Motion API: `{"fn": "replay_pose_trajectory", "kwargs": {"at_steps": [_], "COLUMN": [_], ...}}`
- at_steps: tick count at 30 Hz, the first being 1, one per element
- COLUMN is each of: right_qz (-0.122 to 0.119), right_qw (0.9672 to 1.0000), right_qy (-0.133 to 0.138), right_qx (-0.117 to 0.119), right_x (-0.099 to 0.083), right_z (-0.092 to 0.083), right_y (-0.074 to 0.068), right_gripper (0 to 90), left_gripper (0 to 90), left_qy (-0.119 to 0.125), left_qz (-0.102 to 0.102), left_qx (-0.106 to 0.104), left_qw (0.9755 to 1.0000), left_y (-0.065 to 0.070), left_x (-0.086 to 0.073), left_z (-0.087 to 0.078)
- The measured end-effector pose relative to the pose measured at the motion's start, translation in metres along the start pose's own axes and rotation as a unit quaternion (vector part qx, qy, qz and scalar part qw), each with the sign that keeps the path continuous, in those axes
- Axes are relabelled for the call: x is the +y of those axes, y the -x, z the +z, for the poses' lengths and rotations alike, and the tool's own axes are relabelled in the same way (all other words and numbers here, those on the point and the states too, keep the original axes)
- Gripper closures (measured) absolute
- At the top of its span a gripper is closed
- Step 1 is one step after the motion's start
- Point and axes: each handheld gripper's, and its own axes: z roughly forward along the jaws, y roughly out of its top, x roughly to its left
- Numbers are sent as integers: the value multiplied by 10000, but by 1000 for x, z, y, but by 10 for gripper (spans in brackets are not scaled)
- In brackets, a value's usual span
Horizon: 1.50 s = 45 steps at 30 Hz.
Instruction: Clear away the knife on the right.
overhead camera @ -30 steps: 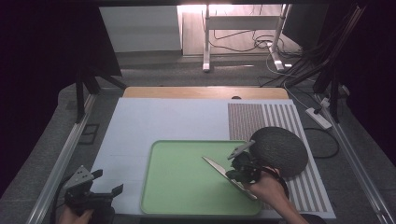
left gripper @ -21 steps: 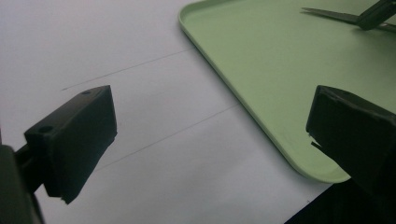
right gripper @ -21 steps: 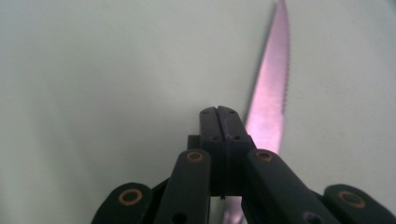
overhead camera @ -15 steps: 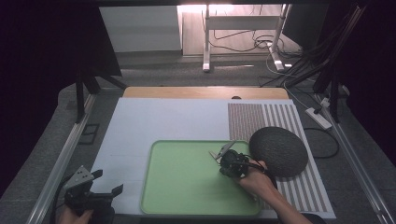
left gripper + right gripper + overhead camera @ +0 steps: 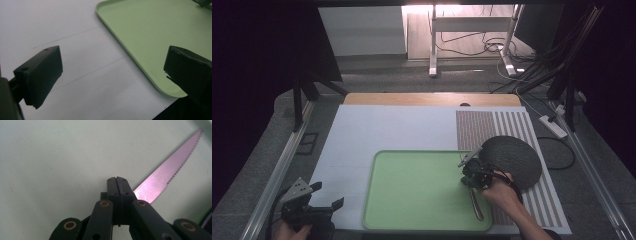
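Right gripper (image 5: 470, 175) pressed together, empty, low over the green tray (image 5: 412, 190); serrated knife (image 5: 165, 170) lying on the tray just beside it, near the dark round plate (image 5: 512, 160). Left gripper (image 5: 319, 200) spread wide above the white worktop (image 5: 377, 130). Half a second back, knife carried aloft; now set down.

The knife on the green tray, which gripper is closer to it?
Right. The right gripper is right at the knife on the tray; the left gripper is off its left edge.
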Motion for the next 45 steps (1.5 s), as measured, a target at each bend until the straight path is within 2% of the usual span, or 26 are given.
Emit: {"fn": "replay_pose_trajectory", "kwargs": {"at_steps": [11,20,27,31,39,45], "right_qz": [295,311,590,793,858,919], "right_qw": [9995,9995,9982,9965,9956,9947], "right_qy": [-32,-71,44,241,382,458], "right_qx": [47,74,67,56,55,65], "right_x": [-18,-22,-20,-16,-14,-14], "right_z": [-9,-12,-14,-16,-20,-25], "right_y": [12,16,17,16,15,13], "right_gripper": [898,896,811,739,619,460], "left_gripper": [30,31,30,30,30,30], "left_qy": [1,5,5,8,9,11], "left_qz": [8,7,-6,-15,-15,-7], "left_qx": [-1,1,-6,-11,-15,-13], "left_qw": [10000,10000,10000,10000,10000,10000], "left_y": [0,0,0,0,0,0], "left_x": [0,0,0,0,0,0], "left_z": [0,0,0,0,0,0]}}
